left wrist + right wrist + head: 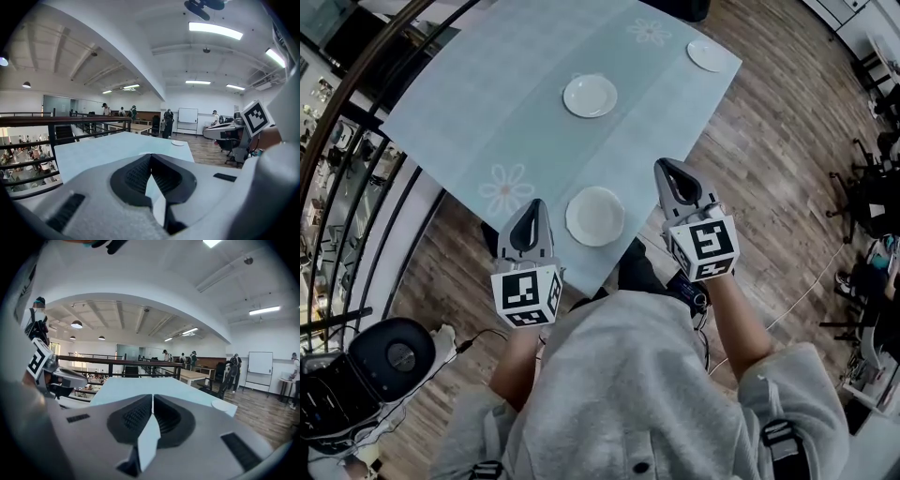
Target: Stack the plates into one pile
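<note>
Seen from above, three round white plates lie well apart on the table's [459, 103] smooth pale blue cloth, which is printed with daisies. The near plate [595, 217] sits between the two claws, just right of the left gripper's [532, 203] tips. The middle plate [590, 96] is well ahead of both. The far plate [708, 54] is ahead and right of the right gripper [664, 165], by a corner. The gripper views, looking low across the cloth, show only the far plate, as a thin sliver. They also show both claws clenched on nothing, ribbed dark pads [136, 176] meeting at the tips.
</note>
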A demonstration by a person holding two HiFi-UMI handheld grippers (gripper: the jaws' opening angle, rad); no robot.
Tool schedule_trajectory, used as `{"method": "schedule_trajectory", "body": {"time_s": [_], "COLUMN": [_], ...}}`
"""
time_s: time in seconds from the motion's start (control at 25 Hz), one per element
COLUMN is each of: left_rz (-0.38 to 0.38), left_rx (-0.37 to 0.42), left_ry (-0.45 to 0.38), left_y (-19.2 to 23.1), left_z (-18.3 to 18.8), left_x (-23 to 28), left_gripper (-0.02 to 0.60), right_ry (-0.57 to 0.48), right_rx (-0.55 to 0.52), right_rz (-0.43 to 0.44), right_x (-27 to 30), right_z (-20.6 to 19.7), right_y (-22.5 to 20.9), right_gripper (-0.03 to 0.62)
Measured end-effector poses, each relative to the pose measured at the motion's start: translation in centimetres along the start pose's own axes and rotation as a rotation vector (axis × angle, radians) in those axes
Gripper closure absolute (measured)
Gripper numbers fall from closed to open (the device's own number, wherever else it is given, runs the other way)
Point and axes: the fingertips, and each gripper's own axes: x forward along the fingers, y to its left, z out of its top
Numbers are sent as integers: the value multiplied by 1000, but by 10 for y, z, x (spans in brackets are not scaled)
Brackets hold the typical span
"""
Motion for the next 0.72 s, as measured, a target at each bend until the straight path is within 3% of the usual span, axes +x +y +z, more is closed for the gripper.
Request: {"method": "schedule_trajectory", "body": {"time_s": [0.72], "left_rz": [232], "left_rx": [-66], "left_ry": [125], "left_y": [35], "left_z": [-10], "left_x": [67], "left_gripper": [563], "right_ry": [123], "right_rx": [-185], "right_rz": [263], "right_x": [140], "right_z": [-37], "right_y": [-35], "right_gripper": [562]}}
